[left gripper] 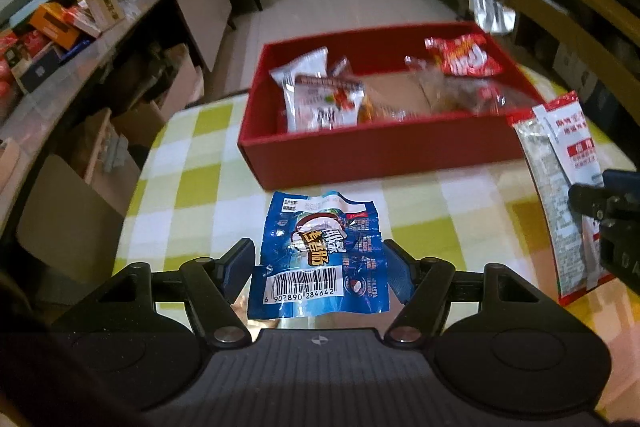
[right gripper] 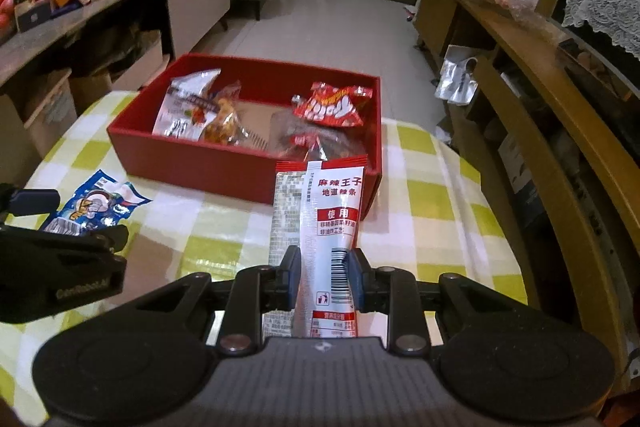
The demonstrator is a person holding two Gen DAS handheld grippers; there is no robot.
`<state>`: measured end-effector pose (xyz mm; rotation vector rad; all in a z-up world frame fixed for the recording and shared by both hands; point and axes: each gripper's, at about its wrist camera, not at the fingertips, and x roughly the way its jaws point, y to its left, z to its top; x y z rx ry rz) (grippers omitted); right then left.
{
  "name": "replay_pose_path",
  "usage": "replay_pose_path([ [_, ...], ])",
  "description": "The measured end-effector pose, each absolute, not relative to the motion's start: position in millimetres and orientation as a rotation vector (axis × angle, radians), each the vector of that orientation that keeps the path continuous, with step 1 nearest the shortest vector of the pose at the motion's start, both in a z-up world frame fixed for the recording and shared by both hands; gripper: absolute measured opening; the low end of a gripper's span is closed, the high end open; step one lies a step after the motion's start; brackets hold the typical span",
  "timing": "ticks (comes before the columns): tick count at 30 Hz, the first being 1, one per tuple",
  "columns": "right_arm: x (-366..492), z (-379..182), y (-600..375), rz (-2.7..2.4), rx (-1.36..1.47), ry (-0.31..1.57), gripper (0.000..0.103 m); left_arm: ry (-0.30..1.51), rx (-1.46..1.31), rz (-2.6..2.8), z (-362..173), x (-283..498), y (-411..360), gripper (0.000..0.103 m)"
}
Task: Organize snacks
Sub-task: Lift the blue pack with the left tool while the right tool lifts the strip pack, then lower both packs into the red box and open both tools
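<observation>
A red box with several snack packets stands at the far side of the checked table. My left gripper is shut on a blue snack packet, also seen in the right wrist view. My right gripper is shut on a long red-and-white snack packet, whose far end leans against the box's near wall. That packet and the right gripper show at the right edge of the left wrist view.
The table has a yellow-green and white checked cloth. A cluttered grey counter runs along the left. Wooden shelving runs along the right. Tiled floor lies beyond the table.
</observation>
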<state>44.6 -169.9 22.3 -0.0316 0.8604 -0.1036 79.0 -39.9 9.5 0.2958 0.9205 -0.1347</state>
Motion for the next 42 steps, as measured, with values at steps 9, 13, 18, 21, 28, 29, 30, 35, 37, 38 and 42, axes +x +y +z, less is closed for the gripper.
replay_pose_path([
  [9,75,33,-178,-0.112,0.009,0.805,0.033,0.855,0.262,-0.111,26,107,-49,0.074],
  [13,92,31,-181,-0.110,0.016,0.797,0.033,0.851,0.241,-0.096,26,123,-52,0.074],
  [18,115,28,-185,-0.104,0.030,0.791,0.033,0.837,0.207,-0.085,28,143,-56,0.074],
  [21,129,24,-186,-0.098,0.034,0.794,0.033,0.827,0.181,-0.083,29,157,-56,0.074],
  [28,159,17,-197,-0.094,0.080,0.782,0.033,0.863,0.108,-0.111,22,190,-60,0.074],
  [29,163,16,-198,-0.093,0.090,0.777,0.033,0.864,0.105,-0.113,20,193,-61,0.074],
  [30,168,14,-199,-0.089,0.102,0.772,0.033,0.866,0.107,-0.114,18,197,-63,0.074],
  [35,186,2,-197,-0.059,0.146,0.751,0.033,0.889,0.127,-0.111,2,207,-71,0.075],
  [37,192,-3,-195,-0.051,0.135,0.745,0.034,0.897,0.152,-0.105,-5,209,-75,0.075],
  [38,193,-5,-193,-0.043,0.123,0.747,0.034,0.903,0.156,-0.104,-7,211,-75,0.075],
  [42,198,-11,-196,-0.046,0.155,0.762,0.044,0.920,0.148,-0.081,-12,215,-70,0.078],
])
